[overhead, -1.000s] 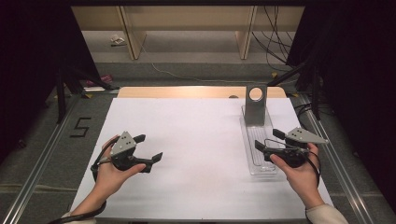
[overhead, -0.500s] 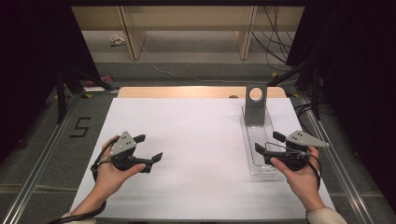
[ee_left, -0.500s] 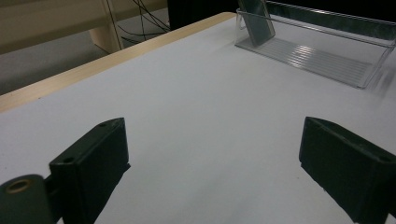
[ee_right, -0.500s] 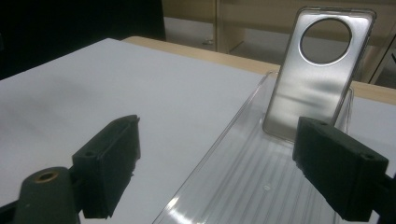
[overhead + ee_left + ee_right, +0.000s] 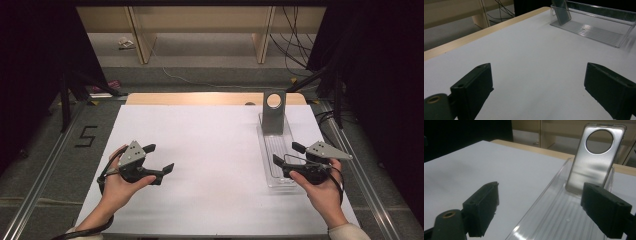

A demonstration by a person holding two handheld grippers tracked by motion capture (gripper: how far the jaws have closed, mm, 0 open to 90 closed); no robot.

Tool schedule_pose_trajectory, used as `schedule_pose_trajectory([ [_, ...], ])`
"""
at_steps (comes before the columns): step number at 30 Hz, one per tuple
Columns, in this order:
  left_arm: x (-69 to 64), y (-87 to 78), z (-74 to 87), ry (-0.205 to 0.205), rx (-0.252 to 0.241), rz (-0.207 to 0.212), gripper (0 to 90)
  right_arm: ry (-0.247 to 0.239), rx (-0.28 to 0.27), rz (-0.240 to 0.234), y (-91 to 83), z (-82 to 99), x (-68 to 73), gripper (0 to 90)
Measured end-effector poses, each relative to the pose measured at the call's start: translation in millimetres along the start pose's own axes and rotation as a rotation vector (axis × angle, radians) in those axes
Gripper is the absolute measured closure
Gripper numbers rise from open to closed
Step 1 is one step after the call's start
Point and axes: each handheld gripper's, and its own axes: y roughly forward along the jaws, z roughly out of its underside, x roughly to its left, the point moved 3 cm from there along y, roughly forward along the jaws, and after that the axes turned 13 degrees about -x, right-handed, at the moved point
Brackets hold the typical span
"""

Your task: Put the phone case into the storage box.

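A clear plastic tray [image 5: 286, 176] lies on the right side of the white table. A silvery phone case [image 5: 274, 113] with a round camera hole stands upright at its far end. My right gripper [image 5: 288, 153] is open, held over the near end of the tray with nothing between its jaws. In the right gripper view the open gripper [image 5: 544, 207] faces the case [image 5: 594, 160] along the tray [image 5: 551, 220]. My left gripper [image 5: 160, 157] is open and holds nothing above the bare white table at the left. From the left gripper [image 5: 541, 90] the tray [image 5: 594, 31] lies farther off.
The white sheet [image 5: 210, 150] covers the table, with a wooden edge [image 5: 200, 98] at the back. Dark metal rails [image 5: 45, 165] run along both sides. Shelving legs and cables [image 5: 290, 30] sit on the floor beyond the table.
My right gripper has drifted slightly toward the near end of the tray. The left gripper has barely moved.
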Motion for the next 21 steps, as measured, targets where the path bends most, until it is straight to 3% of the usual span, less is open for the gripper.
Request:
schedule_pose_trajectory([
  [21, 0.4, 0.7, -0.2, -0.002, -0.002, -0.001, 7.8, 0.003, -0.002, -0.004, 0.4, 1.6, 0.1, 16.3],
])
